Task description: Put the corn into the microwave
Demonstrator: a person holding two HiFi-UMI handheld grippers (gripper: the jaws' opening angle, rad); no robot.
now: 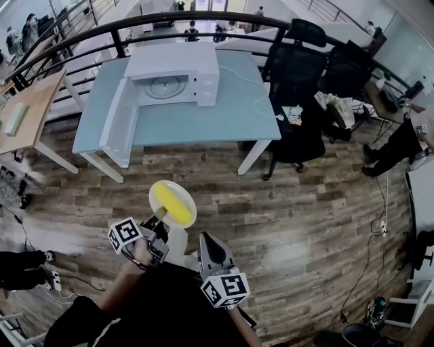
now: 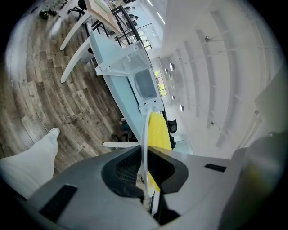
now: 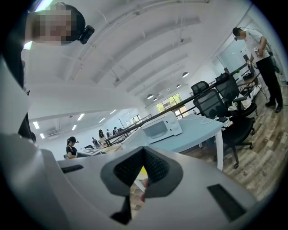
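A white plate (image 1: 179,187) carries a yellow ear of corn (image 1: 169,202) and hangs over the wood floor in the head view. My left gripper (image 1: 157,220) is shut on the plate's near rim. In the left gripper view the thin plate edge (image 2: 145,134) stands pinched between the pads, with the corn (image 2: 160,131) to its right. The white microwave (image 1: 178,81) stands on a light blue table (image 1: 203,123) ahead, its door (image 1: 116,123) swung open to the left and its turntable showing. My right gripper (image 1: 205,238) hangs beside the plate, shut and holding nothing; its pads meet at the tip (image 3: 144,149).
Black office chairs (image 1: 298,74) stand right of the table, and a power cord (image 1: 261,101) lies on its top. A wooden desk (image 1: 27,112) is at the left, a curved railing (image 1: 203,20) behind. A person (image 1: 400,146) is at the right edge. Wood floor (image 1: 224,183) lies between me and the table.
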